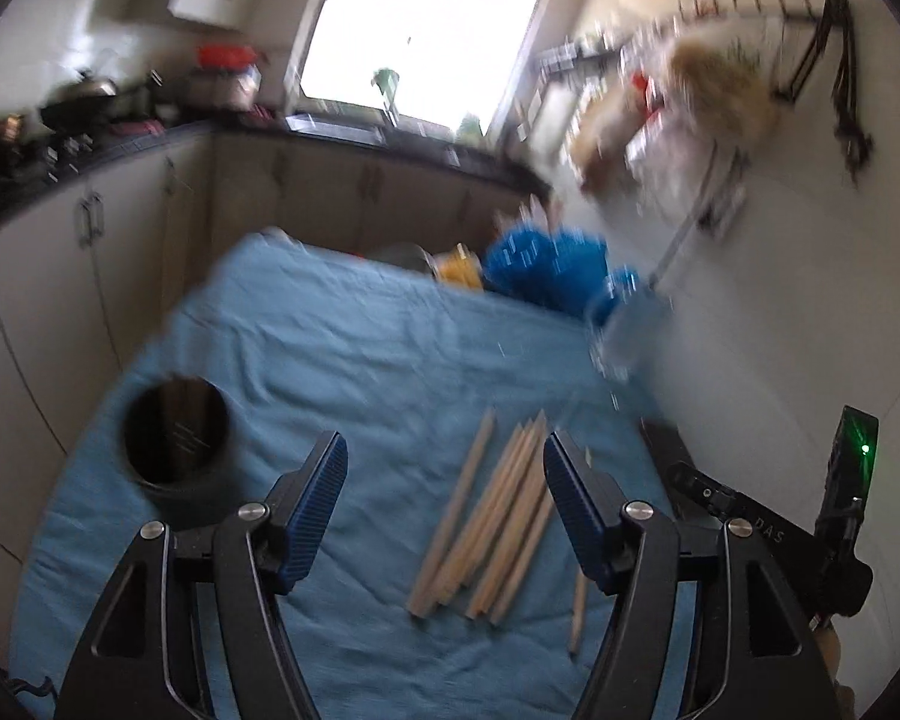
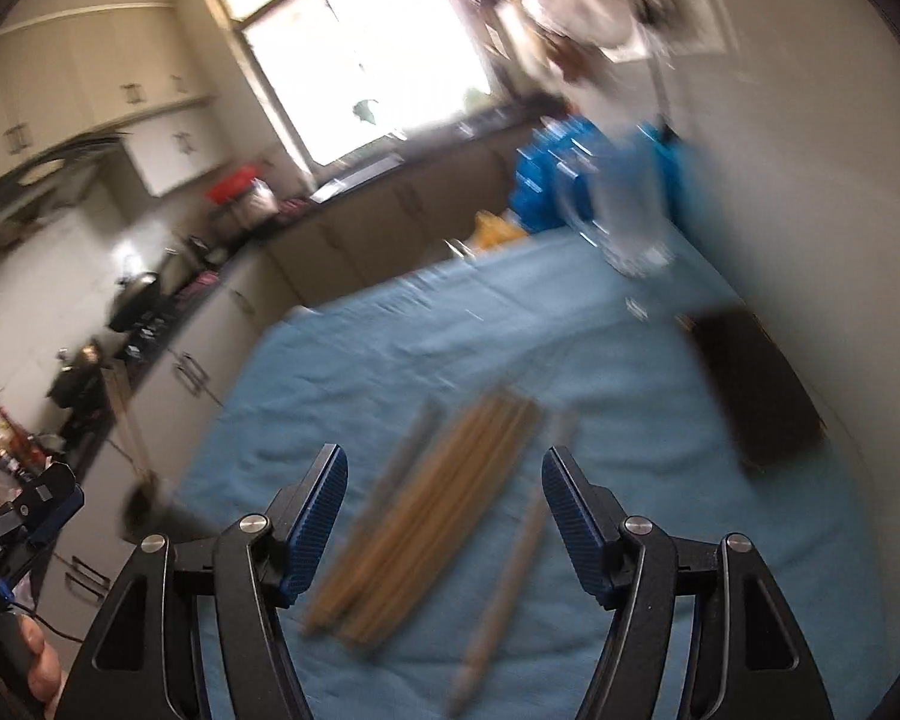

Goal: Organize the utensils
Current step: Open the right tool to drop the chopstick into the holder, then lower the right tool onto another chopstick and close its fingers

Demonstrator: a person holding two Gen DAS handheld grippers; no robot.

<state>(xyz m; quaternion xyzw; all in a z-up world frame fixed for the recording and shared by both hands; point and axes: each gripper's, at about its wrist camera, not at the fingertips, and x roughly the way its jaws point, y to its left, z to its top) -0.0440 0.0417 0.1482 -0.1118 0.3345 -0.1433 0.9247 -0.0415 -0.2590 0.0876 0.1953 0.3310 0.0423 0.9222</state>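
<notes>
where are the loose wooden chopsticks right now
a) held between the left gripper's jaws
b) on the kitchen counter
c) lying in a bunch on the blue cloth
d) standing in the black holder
c: the wooden chopsticks lie in a bunch on the blue cloth, beside the black holder, and the left gripper is open with nothing pressed between its pads.

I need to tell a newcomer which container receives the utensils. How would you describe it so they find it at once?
Start from the blue cloth that covers the table. At its left side, apart from the bundle of wooden sticks, stands a black cup. It is the only dark, round, open-topped thing upright on the cloth.
</notes>
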